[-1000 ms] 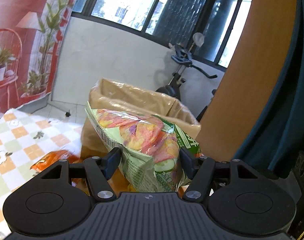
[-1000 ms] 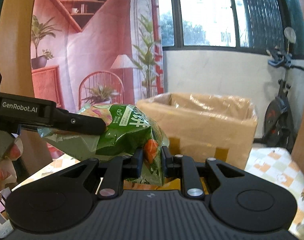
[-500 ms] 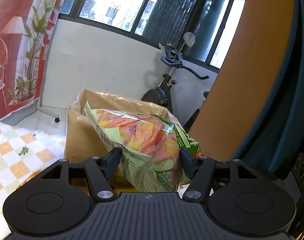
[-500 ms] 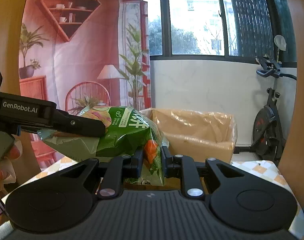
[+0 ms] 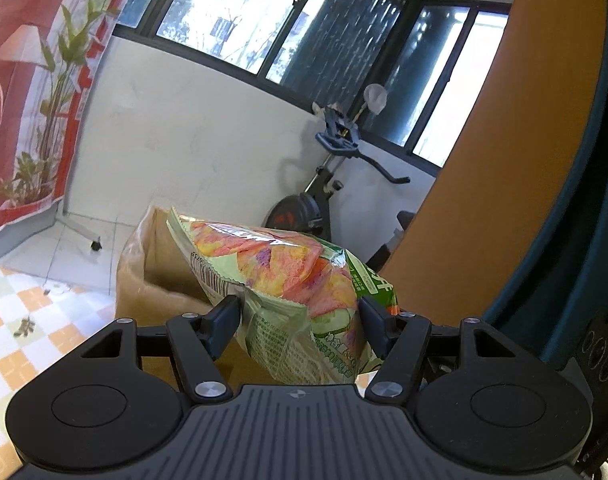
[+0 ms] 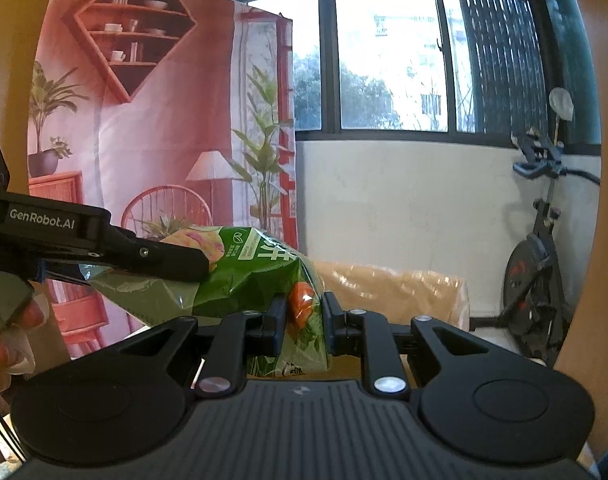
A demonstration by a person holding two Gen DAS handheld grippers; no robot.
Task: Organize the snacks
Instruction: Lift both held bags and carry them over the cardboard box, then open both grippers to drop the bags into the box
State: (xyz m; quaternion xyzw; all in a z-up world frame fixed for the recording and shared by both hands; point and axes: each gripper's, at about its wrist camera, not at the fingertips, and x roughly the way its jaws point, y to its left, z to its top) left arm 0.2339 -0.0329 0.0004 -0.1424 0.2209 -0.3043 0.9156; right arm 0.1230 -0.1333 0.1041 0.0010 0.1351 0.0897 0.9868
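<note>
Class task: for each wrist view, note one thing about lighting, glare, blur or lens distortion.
Left wrist view: the bright windows are overexposed, glare streaks the shiny green-and-pink snack bag, and the orange panel edge bows. Right wrist view: the window panes are washed out, and the frame edges curve.

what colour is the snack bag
Green, with pink-orange chips printed on it; the snack bag shows best in the left wrist view.

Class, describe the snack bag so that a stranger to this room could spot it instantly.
Find the open cardboard box below the window. In front of it, the snack bag hangs between the left gripper and right gripper. It alone is glossy green, printed with pink chips.
</note>
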